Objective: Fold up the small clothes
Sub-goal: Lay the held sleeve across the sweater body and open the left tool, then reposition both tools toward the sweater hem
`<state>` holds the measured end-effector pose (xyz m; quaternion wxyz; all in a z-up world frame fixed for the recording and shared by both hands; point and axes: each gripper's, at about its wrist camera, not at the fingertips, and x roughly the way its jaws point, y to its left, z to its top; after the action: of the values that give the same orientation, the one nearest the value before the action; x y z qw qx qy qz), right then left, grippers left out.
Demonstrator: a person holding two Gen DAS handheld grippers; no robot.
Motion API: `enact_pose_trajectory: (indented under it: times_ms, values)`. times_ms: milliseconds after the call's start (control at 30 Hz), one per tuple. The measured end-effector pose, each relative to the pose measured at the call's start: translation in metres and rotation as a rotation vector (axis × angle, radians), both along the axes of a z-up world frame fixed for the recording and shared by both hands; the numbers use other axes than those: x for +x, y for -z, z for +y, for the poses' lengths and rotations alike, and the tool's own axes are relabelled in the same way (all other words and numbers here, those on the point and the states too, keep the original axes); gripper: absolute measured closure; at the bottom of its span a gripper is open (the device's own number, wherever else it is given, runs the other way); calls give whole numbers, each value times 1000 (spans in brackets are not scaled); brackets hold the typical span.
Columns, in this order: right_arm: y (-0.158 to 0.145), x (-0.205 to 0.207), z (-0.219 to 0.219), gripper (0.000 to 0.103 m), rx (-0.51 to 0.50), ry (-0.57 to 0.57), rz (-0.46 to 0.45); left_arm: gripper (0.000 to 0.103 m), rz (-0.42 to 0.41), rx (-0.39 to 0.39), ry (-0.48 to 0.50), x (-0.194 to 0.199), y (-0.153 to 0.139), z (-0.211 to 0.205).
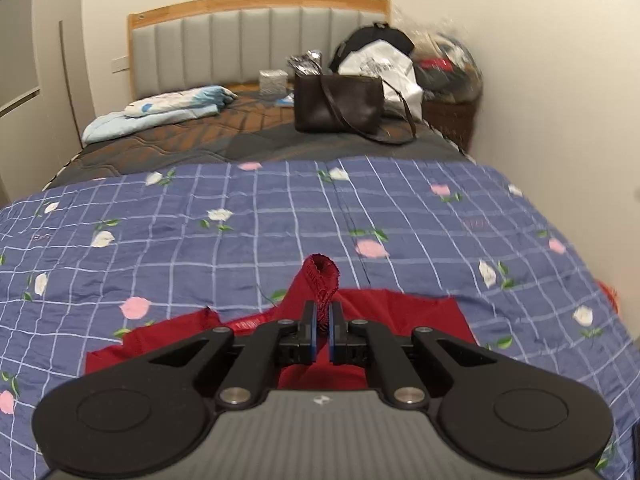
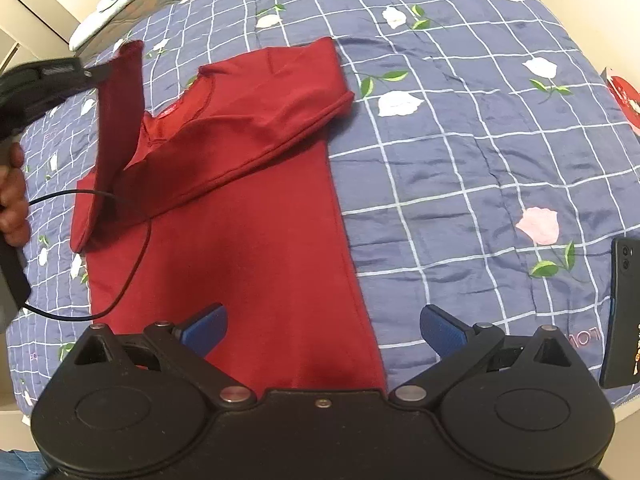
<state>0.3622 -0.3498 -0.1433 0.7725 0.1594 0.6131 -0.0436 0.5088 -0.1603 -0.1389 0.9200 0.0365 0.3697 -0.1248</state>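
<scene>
Your left tongs (image 1: 323, 320) are clamped on the cuff of the red shirt's (image 2: 240, 240) sleeve (image 2: 116, 128), lifted at the left of the right wrist view. Your right tongs (image 2: 323, 330) are spread wide, empty, above the shirt hem at lower centre. The shirt lies flat on the blue floral quilt (image 2: 460, 160), its other sleeve folded across the chest. A black cable (image 2: 132, 264) droops over the shirt's left side. A phone (image 2: 622, 308) lies at the right edge. A brown handbag (image 1: 340, 104), bags (image 1: 396, 72) and folded bedding (image 1: 160, 112) sit far up by the headboard (image 1: 248, 36).
</scene>
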Motion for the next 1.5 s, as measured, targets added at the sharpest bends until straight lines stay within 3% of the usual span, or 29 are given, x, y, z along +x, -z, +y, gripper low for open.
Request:
enact_pose_trajectory:
  times_ms: [267,367,433,633,733,1033,1233,1367,1500]
  values:
    - [3,-1,-4,1,4,-13,6,97,153,25,57,2,39,-22]
    - [3,-1,-6,1,5,-16,4,88,213,5,57,-1,47,-20]
    - [3,-2,-6,1,7,-18,3,65,246,-18,56,-3,49,-17]
    - [13,0,-9,1,-4,-52,9,28,253,-19,22,-22,41,2]
    - [25,1,-11,1,-27,-79,25,15,262,16,-40,-37,36,23]
    - [61,5,-14,1,-124,-194,61,6,399,144,-371,-106,41,115]
    - [66,52,-13,10,-308,-425,-60,2,474,160,-562,-149,33,158]
    - [73,94,-9,26,-433,-595,-149,2,522,150,-618,-164,32,168]
    - [87,123,2,31,-573,-781,-227,2,538,163,-611,-167,30,164]
